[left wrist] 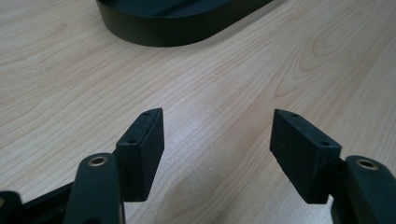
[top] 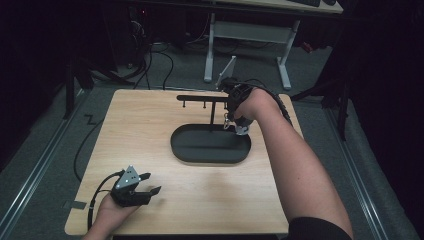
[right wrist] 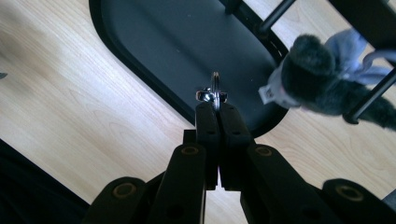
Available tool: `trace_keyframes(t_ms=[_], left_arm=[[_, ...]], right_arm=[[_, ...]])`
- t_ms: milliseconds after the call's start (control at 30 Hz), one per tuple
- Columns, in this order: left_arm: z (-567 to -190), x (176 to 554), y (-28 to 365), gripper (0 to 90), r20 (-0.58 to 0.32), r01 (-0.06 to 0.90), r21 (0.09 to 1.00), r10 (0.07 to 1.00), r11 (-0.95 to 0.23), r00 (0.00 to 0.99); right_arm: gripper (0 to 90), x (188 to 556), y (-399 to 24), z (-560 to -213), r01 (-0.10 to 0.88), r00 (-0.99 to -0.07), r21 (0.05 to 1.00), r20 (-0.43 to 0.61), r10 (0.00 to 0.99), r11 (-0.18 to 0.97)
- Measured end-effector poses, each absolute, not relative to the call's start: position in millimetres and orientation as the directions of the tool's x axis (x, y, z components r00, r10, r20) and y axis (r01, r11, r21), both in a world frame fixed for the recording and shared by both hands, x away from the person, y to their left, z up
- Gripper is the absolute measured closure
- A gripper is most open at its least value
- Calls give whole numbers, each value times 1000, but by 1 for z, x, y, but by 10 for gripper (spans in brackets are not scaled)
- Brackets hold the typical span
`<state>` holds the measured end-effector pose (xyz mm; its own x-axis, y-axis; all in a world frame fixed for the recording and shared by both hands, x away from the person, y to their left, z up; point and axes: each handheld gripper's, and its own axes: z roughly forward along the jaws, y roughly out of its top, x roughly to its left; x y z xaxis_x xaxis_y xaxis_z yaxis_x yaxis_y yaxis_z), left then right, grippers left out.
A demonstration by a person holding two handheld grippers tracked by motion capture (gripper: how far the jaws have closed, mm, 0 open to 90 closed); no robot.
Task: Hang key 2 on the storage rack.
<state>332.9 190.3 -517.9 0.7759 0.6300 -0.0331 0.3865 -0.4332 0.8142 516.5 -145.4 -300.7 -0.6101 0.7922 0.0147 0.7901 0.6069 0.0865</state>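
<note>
My right gripper [top: 231,119] hangs over the right end of the black oval tray [top: 210,145], under the black hook rack [top: 205,98]. Its jaws are shut on a small metal key ring [right wrist: 215,90], held edge-on at the tips. A grey plush charm [right wrist: 322,77] with a white tag dangles just beside the ring, near the rack's thin rods; the same charm [top: 241,129] shows below my right hand. My left gripper [top: 151,184] rests at the table's front left, open with nothing between its fingers. In the left gripper view, the left gripper [left wrist: 217,140] faces bare wood and the tray's rim [left wrist: 177,30].
The wooden table [top: 150,130] is bare wood around the tray. The rack's crossbar carries small hooks [top: 185,104] on its left side. Beyond the table stand a white desk frame [top: 247,35] and cables on the floor [top: 150,65].
</note>
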Motion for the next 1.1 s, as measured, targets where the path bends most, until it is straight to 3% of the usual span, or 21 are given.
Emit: trace_keyframes(t_ms=[1100], left_arm=[[-518,330,189,359,-38,386,815,625,-432,779]], right_arm=[[886,546,-151,-306,800,-584,156,-13,812,579]])
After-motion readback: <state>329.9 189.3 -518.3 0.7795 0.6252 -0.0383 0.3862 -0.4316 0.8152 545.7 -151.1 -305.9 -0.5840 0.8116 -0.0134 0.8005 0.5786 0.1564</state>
